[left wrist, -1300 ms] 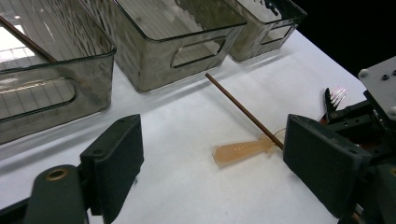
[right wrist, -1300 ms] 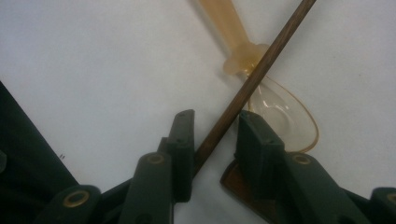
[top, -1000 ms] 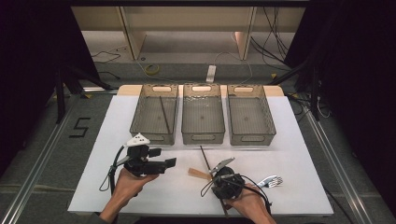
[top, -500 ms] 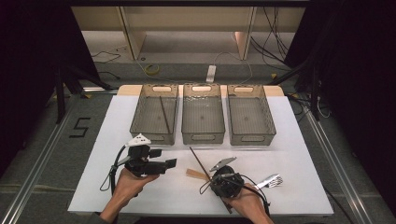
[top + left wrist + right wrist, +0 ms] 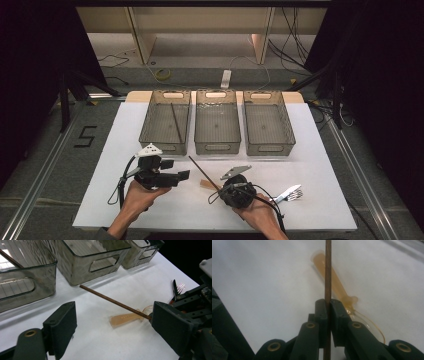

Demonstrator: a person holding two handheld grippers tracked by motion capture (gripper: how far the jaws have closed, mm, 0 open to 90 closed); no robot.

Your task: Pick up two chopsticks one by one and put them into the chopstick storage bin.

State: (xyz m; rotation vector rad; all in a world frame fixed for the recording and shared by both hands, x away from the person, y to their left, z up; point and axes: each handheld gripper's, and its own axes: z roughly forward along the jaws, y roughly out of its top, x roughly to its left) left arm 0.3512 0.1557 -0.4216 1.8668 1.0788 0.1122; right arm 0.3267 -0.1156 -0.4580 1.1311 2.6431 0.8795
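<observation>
A: The chopstick (image 5: 328, 267) is pinched near its lower end by the right gripper (image 5: 328, 305), whose jaws have just been closing and are now pressed flat on it. It is seen slanting up and away toward the 3 bins, with its far tip (image 5: 190, 157) just short of the left bin (image 5: 150, 131).

B: And what is found around that grip?

A: An amber spoon (image 5: 337, 287) lies on the table (image 5: 320, 165) directly beneath the stick, and a fork (image 5: 289, 192) rests near the right hand. The left gripper (image 5: 112, 322) is held spread, with nothing between its jaws, just beside the stick.

B: What could be expected to go wrong?

A: The stick is held far from its middle, so it may well be levered round in the pads if it is swung fast. The spoon could be dragged along should the grip be lowered. A 2nd chopstick (image 5: 176, 122) is already leaning in the left bin, and the rim could be struck by the long free end if the approach is made too low.
</observation>
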